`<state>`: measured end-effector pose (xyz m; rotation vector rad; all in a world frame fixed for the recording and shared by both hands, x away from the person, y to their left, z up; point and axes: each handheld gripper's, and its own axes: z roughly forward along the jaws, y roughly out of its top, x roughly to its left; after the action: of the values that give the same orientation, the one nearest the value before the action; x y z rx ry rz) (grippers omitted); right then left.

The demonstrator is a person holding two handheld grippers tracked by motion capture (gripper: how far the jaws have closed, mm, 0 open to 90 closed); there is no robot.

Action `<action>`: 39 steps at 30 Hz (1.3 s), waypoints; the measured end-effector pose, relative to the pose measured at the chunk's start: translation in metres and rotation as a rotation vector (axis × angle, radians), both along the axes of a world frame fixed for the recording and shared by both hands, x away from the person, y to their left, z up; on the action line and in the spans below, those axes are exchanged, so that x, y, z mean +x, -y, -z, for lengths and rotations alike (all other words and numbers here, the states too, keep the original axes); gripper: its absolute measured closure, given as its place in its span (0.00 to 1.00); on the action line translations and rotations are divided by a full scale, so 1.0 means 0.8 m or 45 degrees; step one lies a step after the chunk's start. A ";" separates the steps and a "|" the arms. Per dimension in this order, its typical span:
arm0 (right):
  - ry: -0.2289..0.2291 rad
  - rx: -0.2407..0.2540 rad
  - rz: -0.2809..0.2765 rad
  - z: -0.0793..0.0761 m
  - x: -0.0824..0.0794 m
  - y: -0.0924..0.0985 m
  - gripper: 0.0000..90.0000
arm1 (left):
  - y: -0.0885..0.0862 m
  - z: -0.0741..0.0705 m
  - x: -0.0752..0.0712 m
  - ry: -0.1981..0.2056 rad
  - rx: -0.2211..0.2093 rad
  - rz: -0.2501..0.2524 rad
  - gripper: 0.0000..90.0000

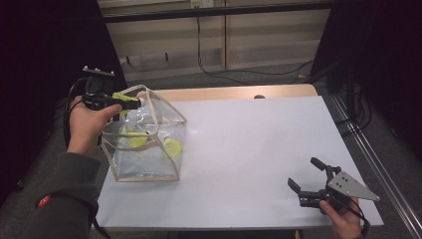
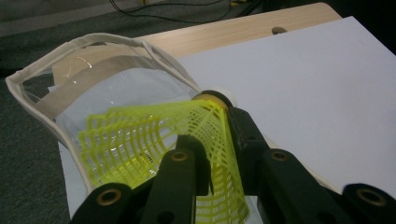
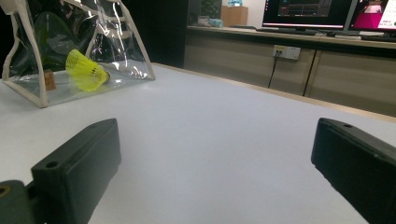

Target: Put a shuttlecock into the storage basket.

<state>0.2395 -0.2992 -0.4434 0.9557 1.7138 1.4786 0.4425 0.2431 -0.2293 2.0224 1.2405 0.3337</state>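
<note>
A clear plastic bag (image 1: 149, 164) with cream trim stands open on the left of the white table (image 1: 249, 144). Over its rim my left gripper (image 1: 132, 102) is shut on a yellow shuttlecock (image 1: 124, 100). In the left gripper view the black jaws (image 2: 215, 133) pinch the mesh skirt of that shuttlecock (image 2: 140, 135), cork end pointing away, above the bag's mouth (image 2: 93, 65). Two more yellow shuttlecocks (image 1: 135, 138) lie inside the bag. My right gripper (image 1: 304, 173) rests open at the table's front right, nothing between its jaws (image 3: 217, 158). From there the bag (image 3: 28, 88) holds a shuttlecock (image 3: 84, 70).
A wooden strip (image 1: 234, 92) runs along the table's far edge. Cables (image 1: 224, 72) trail on the floor behind. Monitors (image 3: 303, 11) stand on a counter in the right gripper view. The white surface stretches bare between bag and right gripper.
</note>
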 end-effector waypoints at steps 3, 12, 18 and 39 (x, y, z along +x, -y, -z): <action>0.001 0.000 -0.001 0.000 0.000 0.000 0.02 | 0.000 0.002 0.000 -0.002 -0.005 -0.004 0.90; 0.001 -0.001 -0.001 0.000 0.000 0.000 0.02 | -0.003 0.006 0.000 -0.014 0.008 -0.001 0.90; 0.000 0.000 -0.001 0.000 0.000 0.000 0.02 | -0.005 0.009 0.000 -0.013 0.016 -0.011 0.90; 0.002 0.000 -0.002 0.000 0.000 0.000 0.02 | -0.009 0.029 -0.003 -0.040 0.005 -0.012 0.89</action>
<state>0.2392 -0.2988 -0.4432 0.9530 1.7137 1.4797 0.4401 0.2506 -0.2526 2.0330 1.2700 0.3098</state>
